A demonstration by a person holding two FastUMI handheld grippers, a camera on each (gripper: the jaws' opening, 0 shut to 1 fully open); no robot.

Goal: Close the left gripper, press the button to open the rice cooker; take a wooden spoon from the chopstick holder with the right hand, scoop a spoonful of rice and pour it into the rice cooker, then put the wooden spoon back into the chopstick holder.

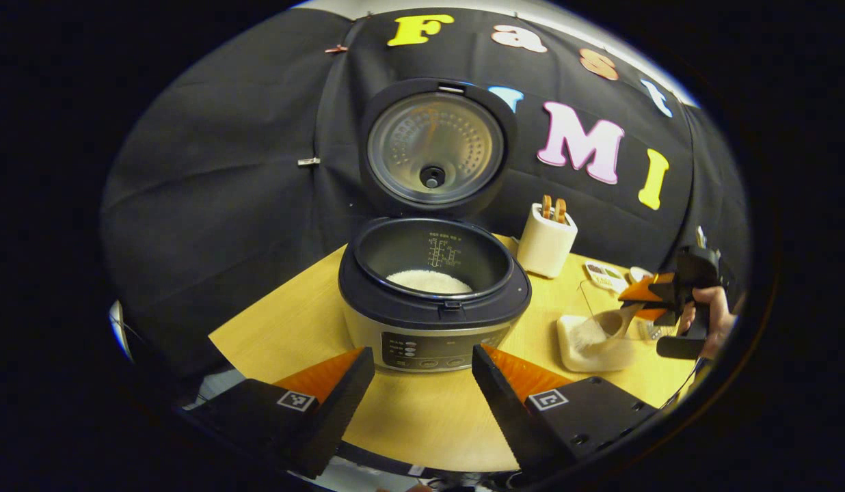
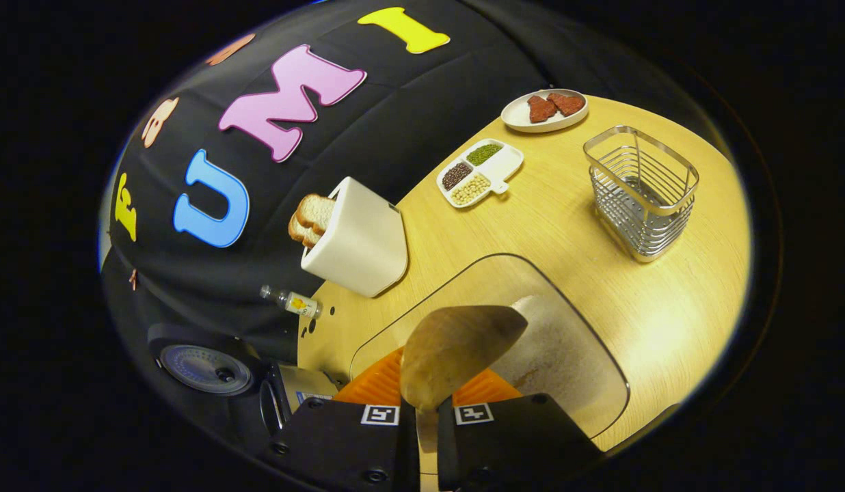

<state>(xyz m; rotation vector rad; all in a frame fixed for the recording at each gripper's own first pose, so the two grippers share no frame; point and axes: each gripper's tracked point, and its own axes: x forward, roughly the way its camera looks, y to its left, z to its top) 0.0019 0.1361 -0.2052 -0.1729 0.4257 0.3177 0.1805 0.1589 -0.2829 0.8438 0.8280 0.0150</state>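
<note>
The right gripper [image 2: 426, 418], clenched on the wooden spoon [image 2: 457, 352], dips it into the rice container [image 2: 566, 355] at lower centre to scoop, while the released left gripper [image 1: 422, 403] waits before the open rice cooker [image 1: 433, 301].

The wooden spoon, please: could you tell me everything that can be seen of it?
The wooden spoon looks like light, smooth wood with a broad oval bowl. The right tongs are shut on its handle, so little of the handle shows. In the left gripper view, the spoon tilts down into the clear rice container on the table, its bowl dipped at the white rice. Whether it holds rice cannot be told.
</note>
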